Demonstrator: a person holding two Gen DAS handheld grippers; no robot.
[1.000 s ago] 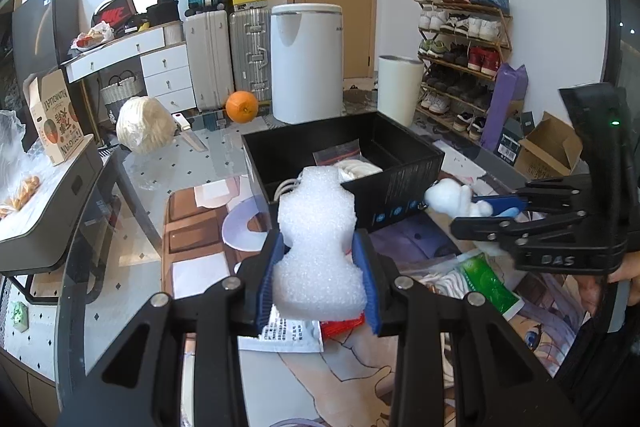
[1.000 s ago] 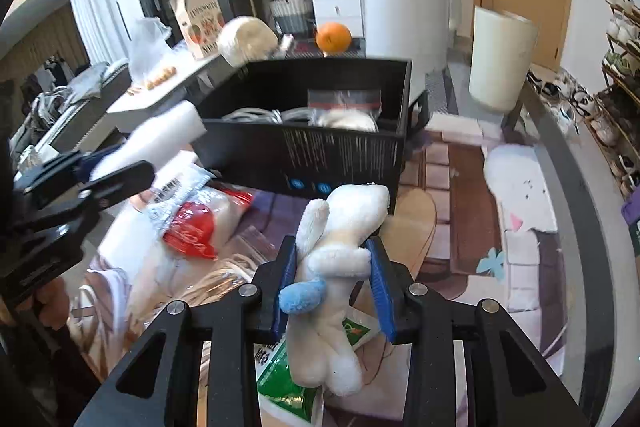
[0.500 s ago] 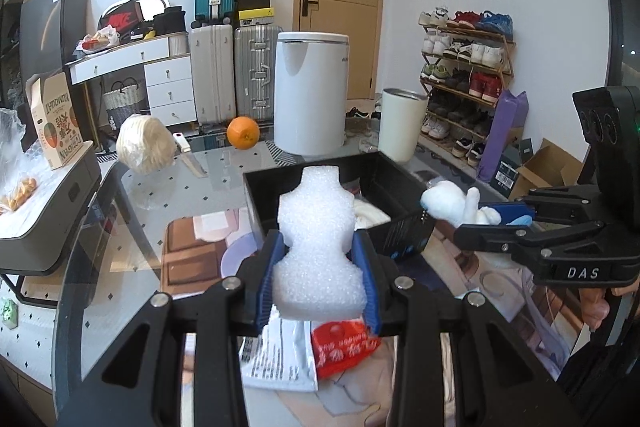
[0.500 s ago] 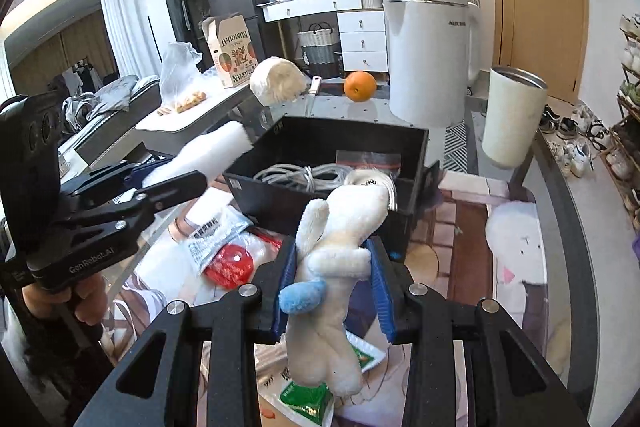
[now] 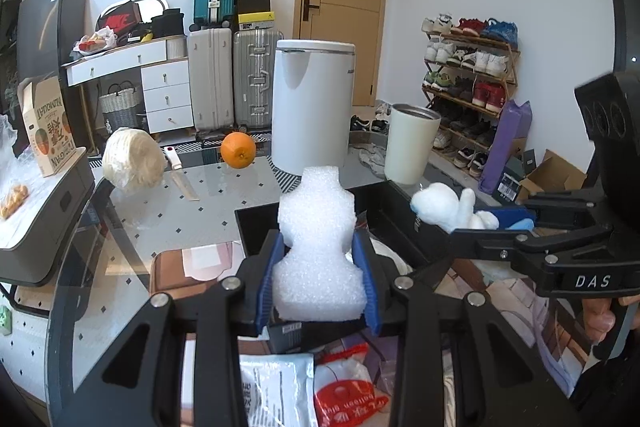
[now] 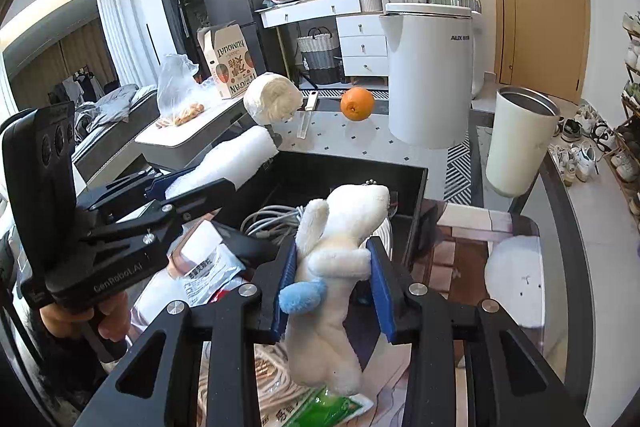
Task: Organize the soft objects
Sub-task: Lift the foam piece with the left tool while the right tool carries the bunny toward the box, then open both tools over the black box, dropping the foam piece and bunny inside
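Observation:
My left gripper (image 5: 318, 283) is shut on a white foam block (image 5: 318, 255) and holds it above the near left part of the black box (image 5: 256, 231). My right gripper (image 6: 334, 279) is shut on a white plush toy (image 6: 340, 255) with a blue paw, held over the near side of the same black box (image 6: 360, 173). The box holds white cables (image 6: 272, 219). In the left wrist view the right gripper (image 5: 496, 225) with the plush (image 5: 444, 205) is at the right. In the right wrist view the left gripper (image 6: 188, 187) with the foam (image 6: 236, 159) is at the left.
On the glass table stand an orange (image 5: 238, 150), a pale round bundle (image 5: 132, 159), a knife (image 5: 180, 173) and plastic packets (image 5: 316, 387). A white bin (image 5: 312, 107) and a cream cylinder (image 5: 410, 143) stand beyond the table. A green packet (image 6: 328, 411) lies under the plush.
Both grippers have risen and moved forward towards the box with their loads. The box now lies lower in both views.

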